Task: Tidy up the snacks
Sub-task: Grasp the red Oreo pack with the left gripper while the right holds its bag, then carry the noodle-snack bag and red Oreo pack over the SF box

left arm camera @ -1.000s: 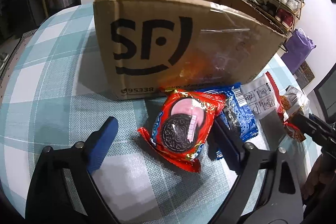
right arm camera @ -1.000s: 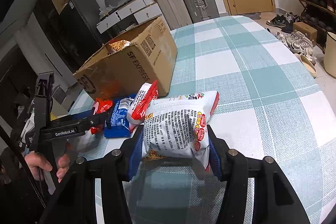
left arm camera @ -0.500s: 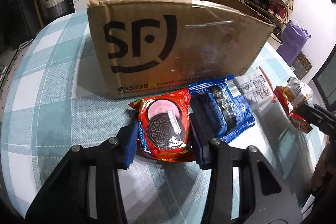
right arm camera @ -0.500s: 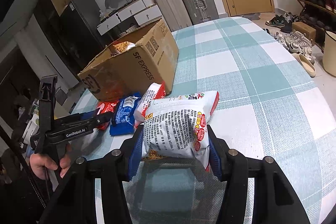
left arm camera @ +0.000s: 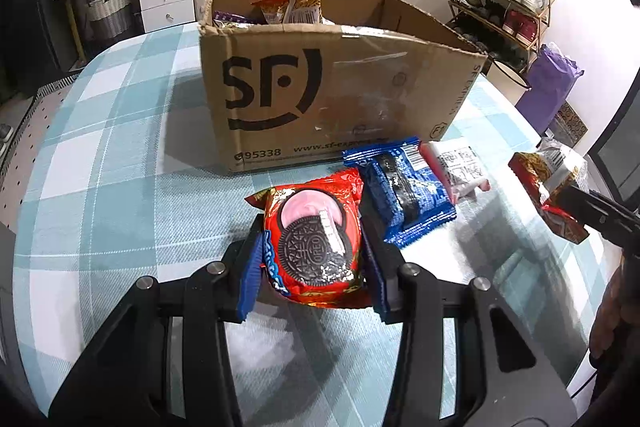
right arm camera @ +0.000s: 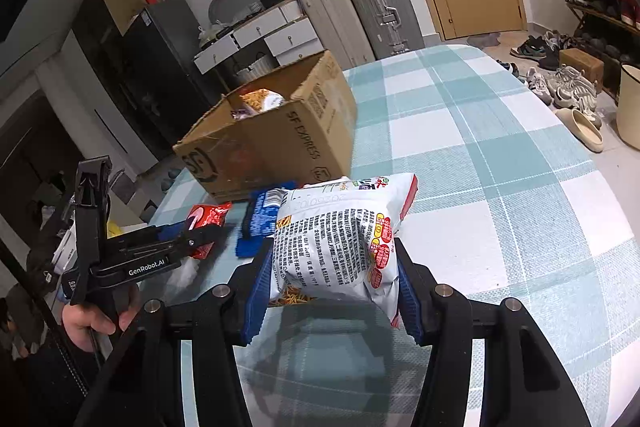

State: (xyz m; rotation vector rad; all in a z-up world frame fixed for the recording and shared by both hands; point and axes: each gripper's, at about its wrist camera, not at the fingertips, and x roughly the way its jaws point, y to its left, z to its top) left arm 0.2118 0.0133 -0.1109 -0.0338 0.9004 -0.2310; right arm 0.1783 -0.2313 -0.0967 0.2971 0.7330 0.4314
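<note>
Red cookie packet point(left arm camera: 316, 247) is clamped in the left claw point(left arm camera: 314, 267), white snack bag point(right arm camera: 340, 247) in the right claw point(right arm camera: 332, 291); both are raised above the table point(left arm camera: 120, 187) for transfer into the cardboard box point(left arm camera: 320, 99).

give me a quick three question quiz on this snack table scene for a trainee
1. True or false: the left claw is shut on the red Oreo pack.
2. Multiple choice: what does the right claw hold? A) a blue cookie pack B) a white snack bag C) nothing
3. Short answer: where does the blue Oreo pack lie relative to the cardboard box?

Key:
1. True. The blue pads press both sides of the pack.
2. B. The white snack bag with printed text sits between its pads.
3. Outside it, on the checked tablecloth in front of the box's printed side, beside the red pack.
</note>
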